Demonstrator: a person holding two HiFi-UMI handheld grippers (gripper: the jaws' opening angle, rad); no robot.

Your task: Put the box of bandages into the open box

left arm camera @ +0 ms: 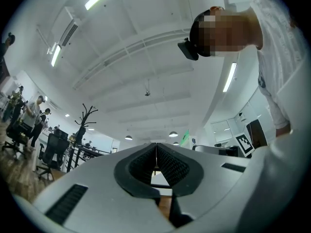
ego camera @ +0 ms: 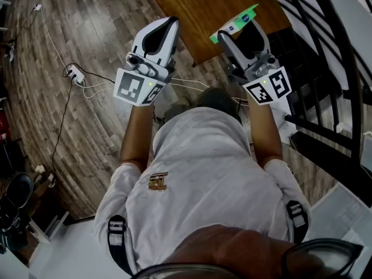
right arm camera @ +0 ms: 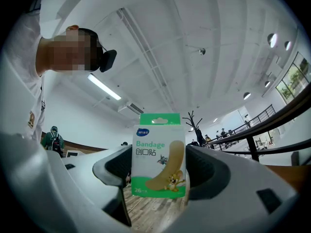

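A green and white box of bandages (right arm camera: 159,154) stands upright between the jaws of my right gripper (right arm camera: 159,171), which is shut on it. From the head view the same box (ego camera: 235,24) sticks out past the right gripper (ego camera: 243,35), over the near corner of a brown wooden table (ego camera: 209,7). My left gripper (ego camera: 164,31) is held beside it to the left, over the floor, its jaws closed together with nothing in them (left arm camera: 156,155). No open box shows in any view.
A black metal railing (ego camera: 325,68) runs along the right. White cables and a power strip (ego camera: 74,73) lie on the wooden floor at left. Both gripper views tilt up at the ceiling; a coat stand (left arm camera: 83,123) and distant people show.
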